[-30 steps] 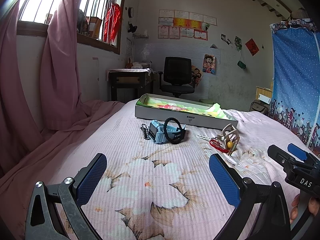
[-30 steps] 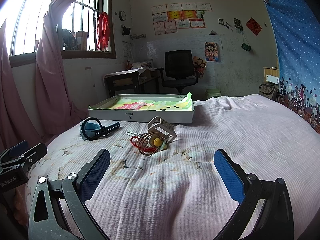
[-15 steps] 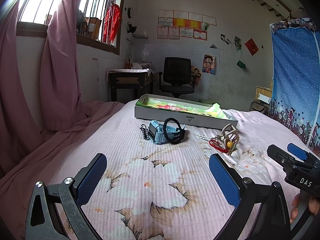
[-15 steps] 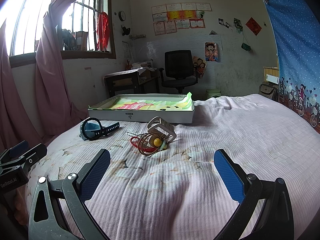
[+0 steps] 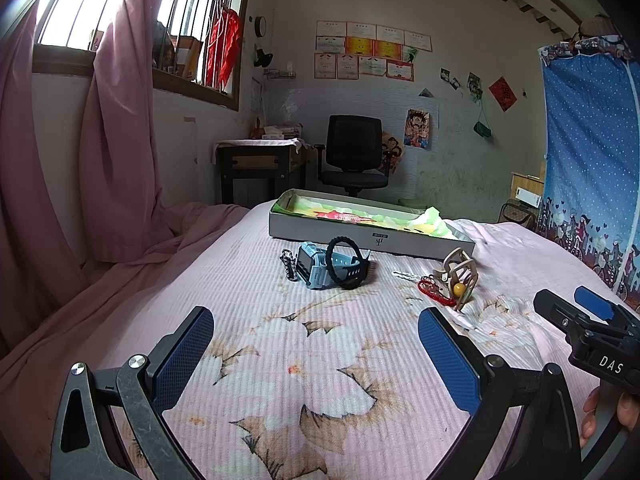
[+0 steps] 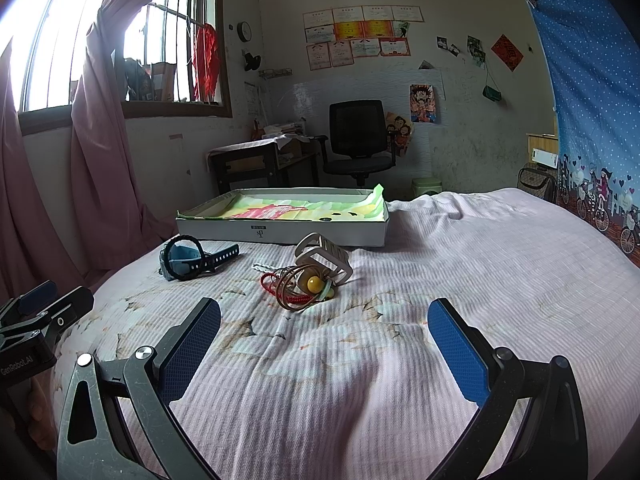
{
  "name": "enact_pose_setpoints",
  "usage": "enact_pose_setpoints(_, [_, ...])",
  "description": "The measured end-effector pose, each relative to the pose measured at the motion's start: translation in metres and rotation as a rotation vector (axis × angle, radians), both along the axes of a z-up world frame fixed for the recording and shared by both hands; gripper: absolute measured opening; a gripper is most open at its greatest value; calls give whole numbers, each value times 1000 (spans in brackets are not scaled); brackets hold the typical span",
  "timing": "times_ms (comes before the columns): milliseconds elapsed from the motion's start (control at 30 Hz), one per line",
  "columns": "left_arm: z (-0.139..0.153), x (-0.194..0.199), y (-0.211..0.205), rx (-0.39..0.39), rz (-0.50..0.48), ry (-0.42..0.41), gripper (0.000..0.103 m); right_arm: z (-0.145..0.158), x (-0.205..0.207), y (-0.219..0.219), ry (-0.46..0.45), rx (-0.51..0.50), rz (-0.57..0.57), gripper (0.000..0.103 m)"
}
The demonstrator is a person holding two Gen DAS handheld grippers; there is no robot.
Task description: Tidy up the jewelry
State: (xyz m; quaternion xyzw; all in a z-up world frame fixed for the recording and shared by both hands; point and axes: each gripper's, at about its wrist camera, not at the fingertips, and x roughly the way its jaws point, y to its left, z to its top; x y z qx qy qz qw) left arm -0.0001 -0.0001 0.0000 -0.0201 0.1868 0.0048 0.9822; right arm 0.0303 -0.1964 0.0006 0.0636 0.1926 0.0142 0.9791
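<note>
Left wrist view: the left hand-held gripper [image 5: 316, 352] hangs low over the bed [image 5: 280, 360], its blue-padded fingers wide apart with nothing between them.
Right wrist view: the right hand-held gripper [image 6: 324, 344] hangs over the bed likewise, fingers spread wide and empty.
Right hand-held gripper seen from the left: its black body sits at the right edge, a person's hand [image 5: 608, 412] gripping the handle.
Bed cover: pink ribbed spread with a pale flower print.
Box [image 5: 372, 236]: shallow white cardboard tray, lined with green and yellow printed paper, lying on the bed beyond the jewelry.
Blue watch [image 5: 320, 266]: light-blue case with a dark strap, on the bed just before the box, left of centre.
Black bracelet [image 5: 345, 264]: braided ring standing against the blue watch, touching it.
Small dark chain [image 5: 289, 266]: just left of the watch.
Beige watch band [image 6: 325, 258]: right of the blue watch, near the box front.
Red cord bracelet [image 6: 280, 290]: tangled with thin brown rings and a yellow bead [image 6: 313, 283], touching the beige band.
White chain [image 6: 262, 267]: lying just behind the red cord.
</note>
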Motion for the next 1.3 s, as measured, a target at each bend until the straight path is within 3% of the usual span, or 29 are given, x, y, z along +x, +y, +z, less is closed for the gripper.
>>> enact_pose_setpoints(1033, [0,0,0,-1,-2,-1,103,-1,1,0,1,0,-1,102])
enact_pose_setpoints(1300, [6,11,3,-29,-27,33,103,0,0,0,8,0,13,102])
